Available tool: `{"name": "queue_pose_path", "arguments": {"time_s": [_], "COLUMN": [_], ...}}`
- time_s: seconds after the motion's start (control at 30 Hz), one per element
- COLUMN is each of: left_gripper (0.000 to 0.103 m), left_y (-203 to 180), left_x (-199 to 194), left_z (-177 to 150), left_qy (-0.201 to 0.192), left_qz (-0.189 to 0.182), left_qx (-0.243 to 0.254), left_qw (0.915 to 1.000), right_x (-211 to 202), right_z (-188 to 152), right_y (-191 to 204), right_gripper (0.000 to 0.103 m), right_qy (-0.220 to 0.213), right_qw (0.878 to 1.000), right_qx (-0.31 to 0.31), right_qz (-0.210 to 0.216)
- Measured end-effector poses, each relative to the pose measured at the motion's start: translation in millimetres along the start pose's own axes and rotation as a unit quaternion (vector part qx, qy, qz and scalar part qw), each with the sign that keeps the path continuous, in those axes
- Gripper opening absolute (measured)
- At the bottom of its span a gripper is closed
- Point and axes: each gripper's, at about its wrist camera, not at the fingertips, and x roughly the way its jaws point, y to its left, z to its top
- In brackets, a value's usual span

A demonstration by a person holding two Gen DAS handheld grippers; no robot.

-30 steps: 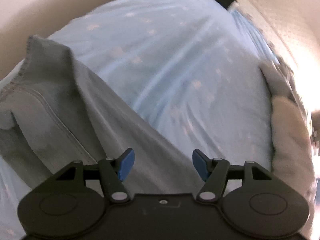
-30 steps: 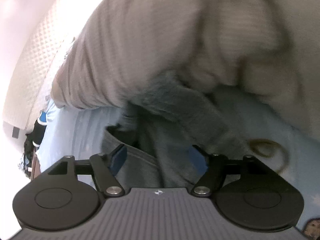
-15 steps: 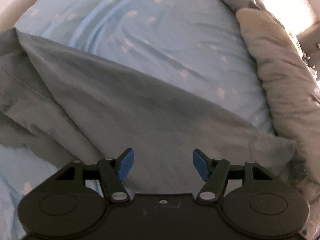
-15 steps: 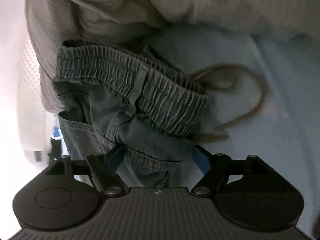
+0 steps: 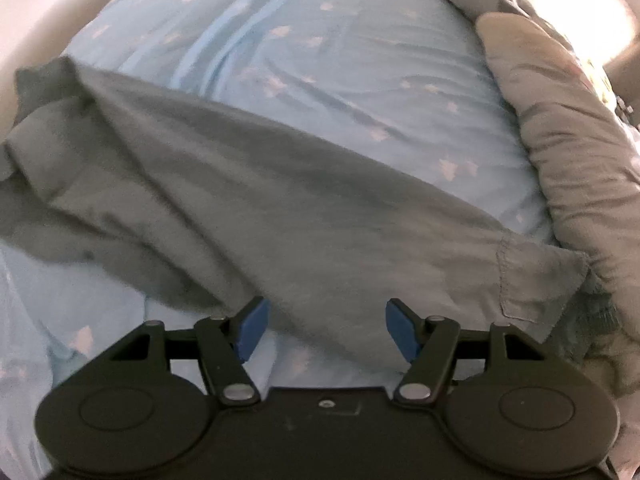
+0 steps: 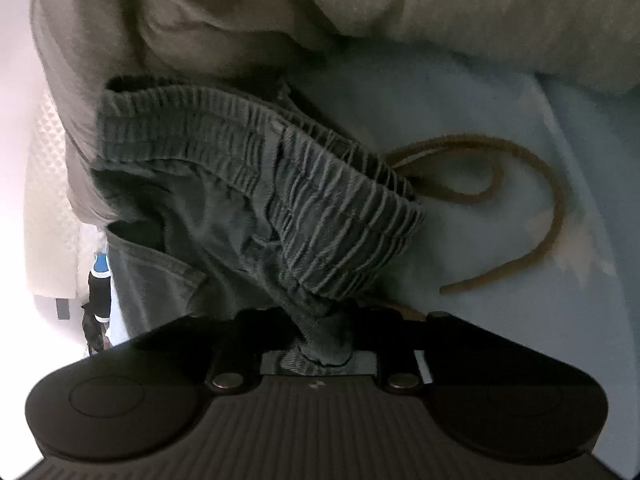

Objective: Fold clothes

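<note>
Grey-green trousers [image 5: 280,184] lie spread across a light blue star-print sheet [image 5: 320,60] in the left wrist view. My left gripper [image 5: 324,330] is open and empty, its blue pads just above the trousers' near edge. In the right wrist view the trousers' elastic waistband [image 6: 288,184] is bunched up, and my right gripper [image 6: 322,338] is shut on the waistband fabric. A brown drawstring [image 6: 552,216] curls out of the waistband onto the sheet.
A grey-beige quilt [image 5: 568,128] lies bunched along the right side of the bed; it also fills the top of the right wrist view [image 6: 360,12]. A white padded headboard [image 6: 44,208] shows at the left there.
My right gripper has closed on the waistband, which it was open around before. My left gripper has drifted back over the trousers and stays open.
</note>
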Motion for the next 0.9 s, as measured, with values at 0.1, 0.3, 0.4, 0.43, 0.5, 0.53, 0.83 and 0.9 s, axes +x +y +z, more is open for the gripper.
{"name": "queue_pose_path", "arguments": {"time_s": [0.1, 0.3, 0.4, 0.43, 0.5, 0.53, 0.83, 0.9], "left_gripper": [0.063, 0.063, 0.063, 0.063, 0.063, 0.063, 0.063, 0.063], "left_y": [12.1, 61.0, 107.6, 126.3, 166.1, 185.8, 337.5, 358.3], "left_x": [-4.5, -12.5, -21.2, -24.7, -29.3, -31.0, -10.3, 4.0], "left_z": [-3.6, -12.7, -14.8, -15.1, -15.2, -14.9, 7.1, 15.7], "left_qy": [-0.004, -0.018, -0.036, -0.046, -0.066, -0.076, -0.164, -0.174], "left_qz": [0.002, 0.006, 0.010, 0.010, 0.003, 0.001, -0.096, -0.122], "left_qx": [-0.020, -0.090, -0.165, -0.195, -0.259, -0.291, -0.498, -0.522], "left_qw": [0.9998, 0.9957, 0.9856, 0.9796, 0.9635, 0.9538, 0.8461, 0.8259], "right_x": [-23.4, -37.3, -21.2, -16.7, -13.4, -13.7, -14.2, -33.9], "right_z": [-4.1, -12.1, -11.2, -10.8, -13.1, -15.0, -21.7, -21.6], "right_y": [28.2, 45.8, 36.0, 35.7, 45.1, 48.5, 63.9, 55.3], "right_gripper": [0.013, 0.013, 0.013, 0.013, 0.013, 0.013, 0.014, 0.014], "right_qy": [-0.013, -0.017, -0.005, -0.004, -0.009, -0.012, -0.036, -0.041], "right_qw": [0.999, 0.996, 0.998, 0.998, 0.997, 0.996, 0.994, 0.992], "right_qx": [-0.041, -0.084, -0.057, -0.052, -0.064, -0.067, -0.054, -0.056], "right_qz": [0.003, -0.019, -0.038, -0.043, -0.050, -0.053, -0.092, -0.105]}}
